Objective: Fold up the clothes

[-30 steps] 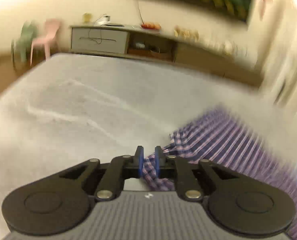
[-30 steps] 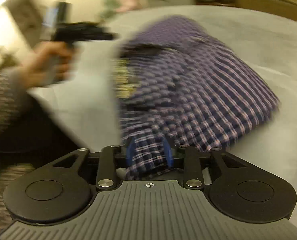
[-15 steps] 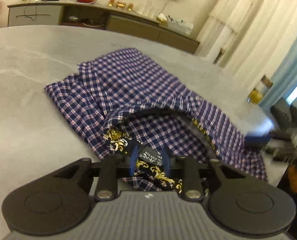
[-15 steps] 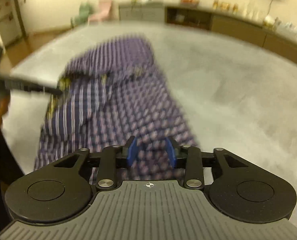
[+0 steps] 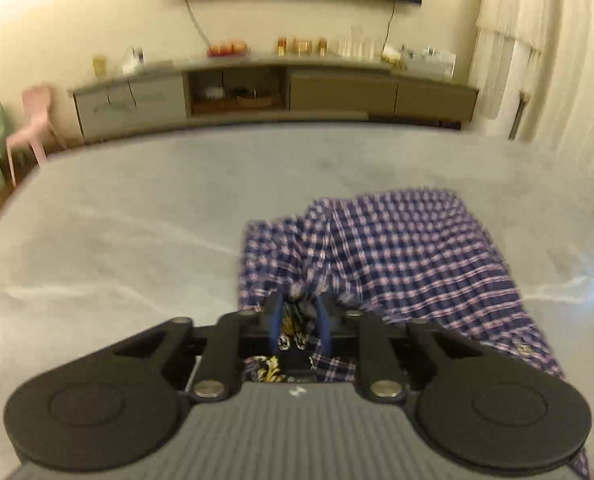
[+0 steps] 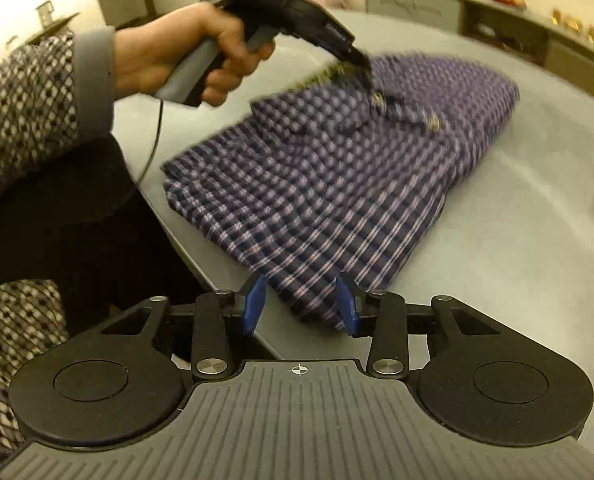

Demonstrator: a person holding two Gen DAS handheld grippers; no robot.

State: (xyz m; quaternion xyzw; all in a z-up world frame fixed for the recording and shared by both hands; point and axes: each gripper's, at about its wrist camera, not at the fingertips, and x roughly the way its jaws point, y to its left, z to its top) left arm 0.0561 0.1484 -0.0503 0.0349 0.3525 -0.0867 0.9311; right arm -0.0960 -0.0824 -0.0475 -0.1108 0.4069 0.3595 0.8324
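Since a second ago the shirt [image 6: 337,184] has dropped flat onto the table [image 5: 137,216] — your left tongs [image 5: 299,322] are closing on its collar, right tongs [image 6: 300,304] loosely straddle its hem.

bare table [image 5: 145,208] left, shirt [image 5: 397,248] right

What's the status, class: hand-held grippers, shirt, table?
Left hand-held gripper closing on checked shirt collar. Right hand-held gripper astride near hem, pads apart. Shirt bunched on grey table. Nothing in the way.
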